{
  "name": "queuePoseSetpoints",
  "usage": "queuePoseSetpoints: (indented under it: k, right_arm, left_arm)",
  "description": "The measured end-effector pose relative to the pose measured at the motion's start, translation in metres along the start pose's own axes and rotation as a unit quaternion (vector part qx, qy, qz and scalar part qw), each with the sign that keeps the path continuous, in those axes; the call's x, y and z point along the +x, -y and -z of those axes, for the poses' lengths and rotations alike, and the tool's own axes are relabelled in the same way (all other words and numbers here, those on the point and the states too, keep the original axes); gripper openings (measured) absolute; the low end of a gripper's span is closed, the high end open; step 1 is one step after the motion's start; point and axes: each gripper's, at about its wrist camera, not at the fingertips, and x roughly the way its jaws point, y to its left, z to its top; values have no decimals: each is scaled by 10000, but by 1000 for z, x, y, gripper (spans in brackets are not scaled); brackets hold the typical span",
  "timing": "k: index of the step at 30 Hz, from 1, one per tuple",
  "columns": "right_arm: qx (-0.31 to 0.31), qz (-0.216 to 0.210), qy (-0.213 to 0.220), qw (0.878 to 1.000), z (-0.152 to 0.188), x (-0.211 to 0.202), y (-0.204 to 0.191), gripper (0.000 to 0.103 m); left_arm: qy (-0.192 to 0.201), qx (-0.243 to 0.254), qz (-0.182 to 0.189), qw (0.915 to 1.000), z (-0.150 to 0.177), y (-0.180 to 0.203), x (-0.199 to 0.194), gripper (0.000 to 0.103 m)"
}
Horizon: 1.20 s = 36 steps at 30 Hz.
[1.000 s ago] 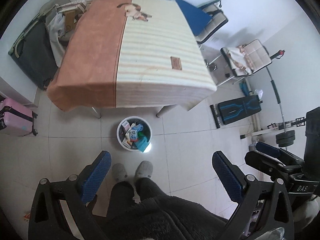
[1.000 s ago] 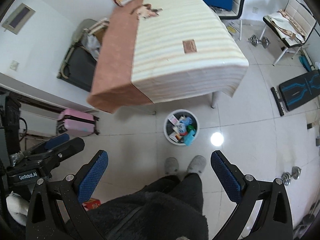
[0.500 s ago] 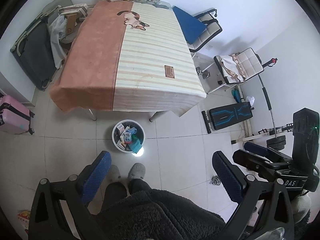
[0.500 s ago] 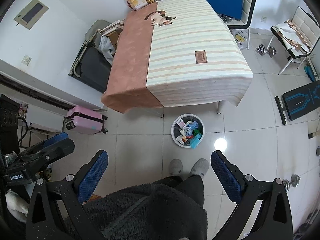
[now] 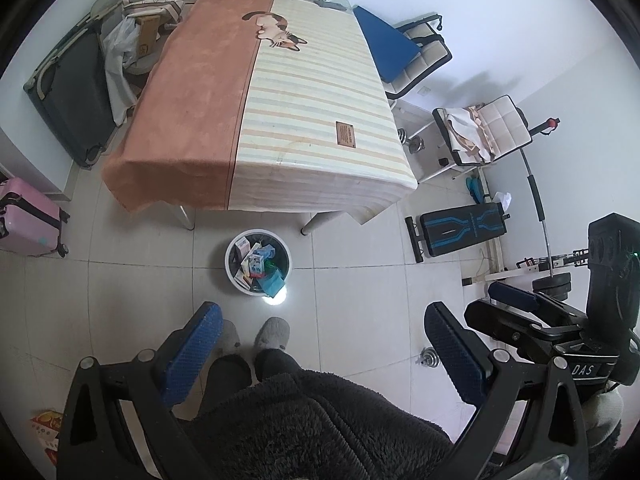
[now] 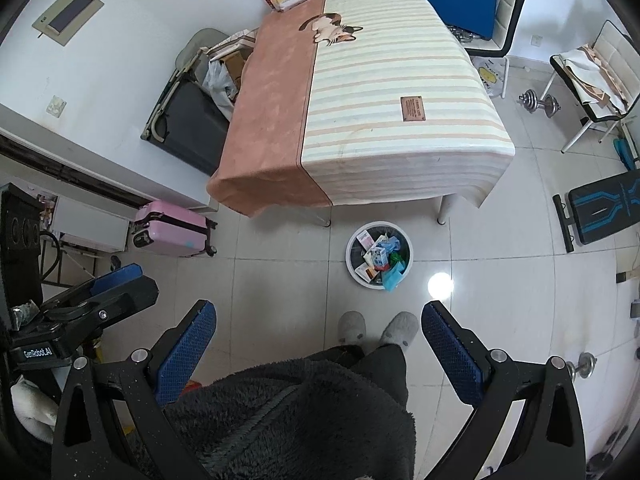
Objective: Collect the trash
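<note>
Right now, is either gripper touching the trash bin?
Apart. In the right wrist view, bare floor tiles separate the open right gripper from the trash bin; the left wrist view shows the same gap for the left gripper.

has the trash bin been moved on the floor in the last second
No. The trash bin sits at the same spot by the table leg and tile seams; only the cameras pulled back, so it looks smaller.

Glossy tile floor (image 5: 352,288), matt cloth tablecloth (image 5: 312,120), plastic-looking bin (image 5: 232,272) w/ paper trash.
</note>
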Motion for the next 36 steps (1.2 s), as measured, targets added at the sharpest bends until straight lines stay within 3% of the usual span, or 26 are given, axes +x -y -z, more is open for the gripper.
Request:
queuePoseSetpoints:
  k: [36]
  right_arm:
    - [-65,-60,70,9999,-3,-18,-3,103]
  left_arm:
    - [196,21,-2,9998,-1,21,-19,103]
